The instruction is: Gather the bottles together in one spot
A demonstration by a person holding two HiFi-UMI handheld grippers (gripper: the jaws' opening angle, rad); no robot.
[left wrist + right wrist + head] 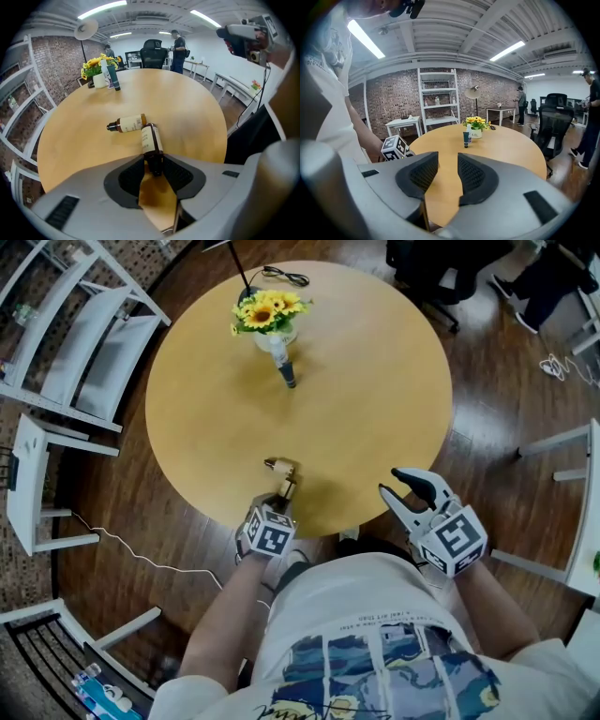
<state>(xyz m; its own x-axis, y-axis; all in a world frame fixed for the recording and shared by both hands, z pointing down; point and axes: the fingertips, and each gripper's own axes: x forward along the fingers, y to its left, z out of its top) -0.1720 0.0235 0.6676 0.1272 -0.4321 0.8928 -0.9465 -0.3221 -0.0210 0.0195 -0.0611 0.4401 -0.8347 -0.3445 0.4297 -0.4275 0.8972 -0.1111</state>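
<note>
amber bottle (151, 140) sits at the table's (375, 381) near edge, its cap pinched by the left gripper (154, 169), beside a second amber bottle (126, 124), while the right gripper (446, 174) hangs parted and empty, and two far bottles (284, 367) by the flowers (270, 310) seemingly remain to gather.

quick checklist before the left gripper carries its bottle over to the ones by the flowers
1. Grip: left gripper is closed on the cap end of the near amber bottle: ok.
2. Held bottle clear of neighbours: not ok, its base sits against the second amber bottle, which lies on its side.
3. Right gripper free: ok, jaws apart, nothing between them.
4. Target spot: dark tube and white bottle stand by the flower vase: ok.
5. Path over the table: bare wood between: ok.
6. Grip firm enough to lift: cannot tell.
</note>
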